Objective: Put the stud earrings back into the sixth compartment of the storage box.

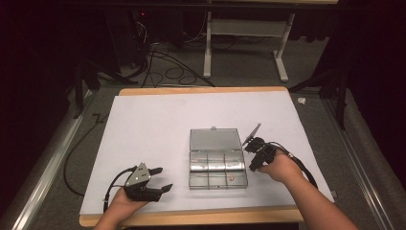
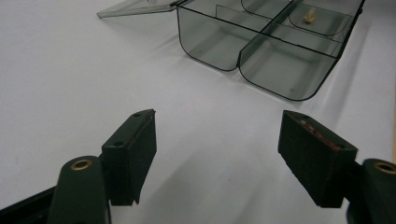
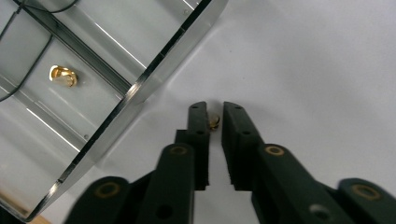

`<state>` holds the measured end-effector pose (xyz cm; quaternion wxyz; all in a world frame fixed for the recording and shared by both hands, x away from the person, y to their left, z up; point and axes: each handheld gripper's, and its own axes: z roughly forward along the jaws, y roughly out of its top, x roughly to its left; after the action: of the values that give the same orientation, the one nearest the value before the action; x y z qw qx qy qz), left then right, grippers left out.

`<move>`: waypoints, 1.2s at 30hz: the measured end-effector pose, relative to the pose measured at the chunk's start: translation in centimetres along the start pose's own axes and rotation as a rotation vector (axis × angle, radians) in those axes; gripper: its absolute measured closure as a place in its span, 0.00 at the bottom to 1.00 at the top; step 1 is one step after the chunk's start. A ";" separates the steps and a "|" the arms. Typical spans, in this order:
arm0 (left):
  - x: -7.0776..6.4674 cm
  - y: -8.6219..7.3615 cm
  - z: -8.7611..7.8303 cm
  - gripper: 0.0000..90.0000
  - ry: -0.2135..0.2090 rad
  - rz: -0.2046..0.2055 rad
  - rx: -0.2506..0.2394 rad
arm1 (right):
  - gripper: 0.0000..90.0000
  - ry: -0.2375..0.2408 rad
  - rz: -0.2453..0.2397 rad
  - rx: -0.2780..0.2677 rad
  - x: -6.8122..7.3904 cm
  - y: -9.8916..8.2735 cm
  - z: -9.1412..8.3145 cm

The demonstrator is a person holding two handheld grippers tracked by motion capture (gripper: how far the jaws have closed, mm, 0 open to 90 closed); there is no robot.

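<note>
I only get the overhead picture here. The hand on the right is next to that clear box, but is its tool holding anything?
Observer: Yes. The right gripper has its jaws closed on a small gold piece, just outside the clear box, over the white table cover.
Operator: Is there anything in the box already?
Observer: One similar gold piece lies in a compartment near that wall.
Operator: And the tool on the left?
Observer: The left gripper has its jaws wide apart, with nothing between them but the white cover; the box sits ahead of it.
</note>
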<state>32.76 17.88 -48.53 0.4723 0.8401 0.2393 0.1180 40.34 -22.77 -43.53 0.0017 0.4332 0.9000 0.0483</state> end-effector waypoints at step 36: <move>0.0 0.0 0.0 0.32 0.001 0.000 0.003 | 0.95 0.019 -0.020 -0.025 2.1 -1.7 -4.2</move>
<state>32.74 17.84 -48.53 0.4710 0.8407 0.2396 0.1183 37.53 -22.49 -39.41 -0.0008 0.4235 0.9037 0.0635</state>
